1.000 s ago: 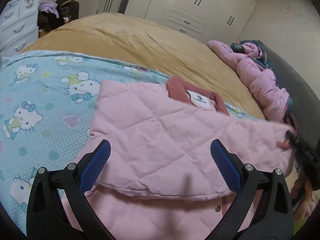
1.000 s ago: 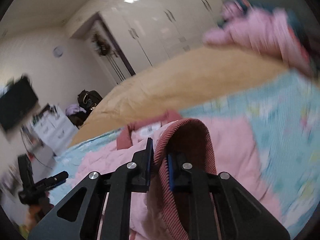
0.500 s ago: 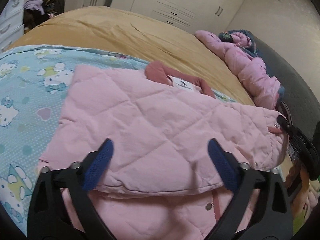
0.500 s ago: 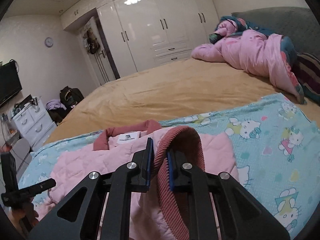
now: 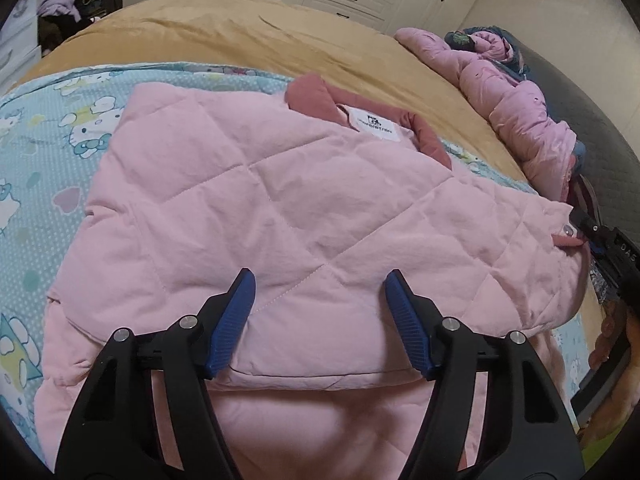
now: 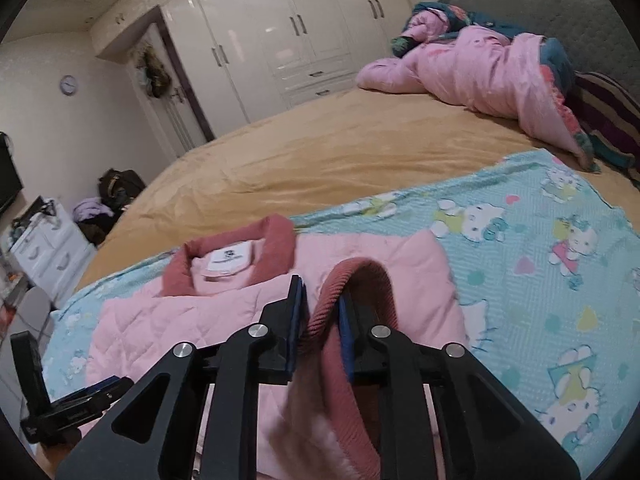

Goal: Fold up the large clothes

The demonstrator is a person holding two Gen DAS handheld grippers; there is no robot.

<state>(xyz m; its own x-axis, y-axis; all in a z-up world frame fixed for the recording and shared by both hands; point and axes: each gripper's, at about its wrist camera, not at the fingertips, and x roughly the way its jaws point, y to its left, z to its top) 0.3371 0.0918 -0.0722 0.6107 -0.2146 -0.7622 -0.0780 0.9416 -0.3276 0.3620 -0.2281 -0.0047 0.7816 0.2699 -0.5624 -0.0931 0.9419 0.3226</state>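
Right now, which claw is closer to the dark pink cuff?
Right. The right claw has the cuff between its fingers, which have just been opening. The left claw hovers over the jacket's folded front.

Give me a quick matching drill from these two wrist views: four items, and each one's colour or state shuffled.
1. jacket
2. collar
3. blanket
4. bedspread

A. mustard yellow, plain
B. dark rose, ribbed
C. pale pink, quilted
D. light blue, cartoon cats

Pairs: 1-C, 2-B, 3-D, 4-A
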